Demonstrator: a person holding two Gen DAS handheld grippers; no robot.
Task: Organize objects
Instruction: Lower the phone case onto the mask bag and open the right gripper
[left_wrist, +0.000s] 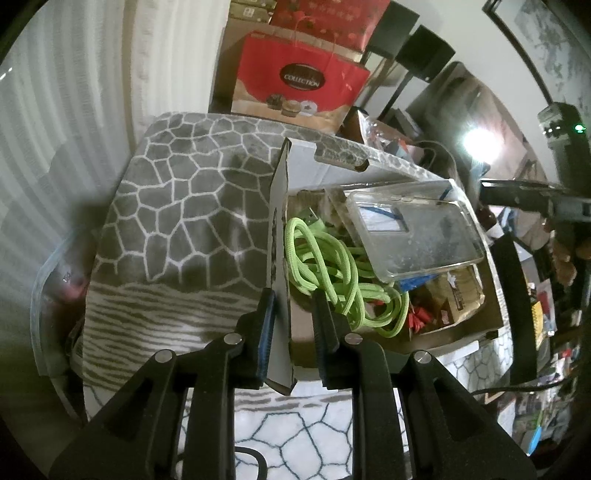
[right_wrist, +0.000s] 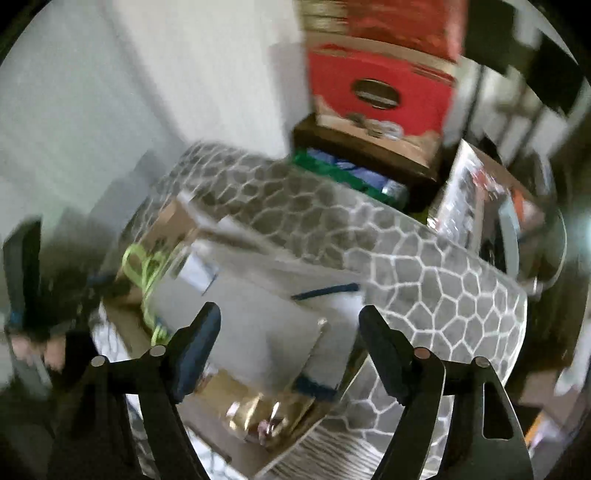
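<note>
We are gripping with the left gripper (left_wrist: 293, 314), its jaws pinched narrow on the upright side flap (left_wrist: 279, 236) of the cardboard box (left_wrist: 458, 332), steadying it on the patterned grey blanket (left_wrist: 177, 206). Just ahead and to the right of those fingers the green cable (left_wrist: 332, 266) is lying coiled inside the box, and beyond it the clear phone case (left_wrist: 417, 232) is resting on top of the clutter, its long axis running diagonally away to the right, open side up. Further right we are carrying the right gripper (right_wrist: 290, 350) with jaws wide and nothing between them (this view is badly blurred). It is hanging above the case (right_wrist: 258, 314), which lies directly ahead and below, so we judge the right hand is the nearer one for any pick.
</note>
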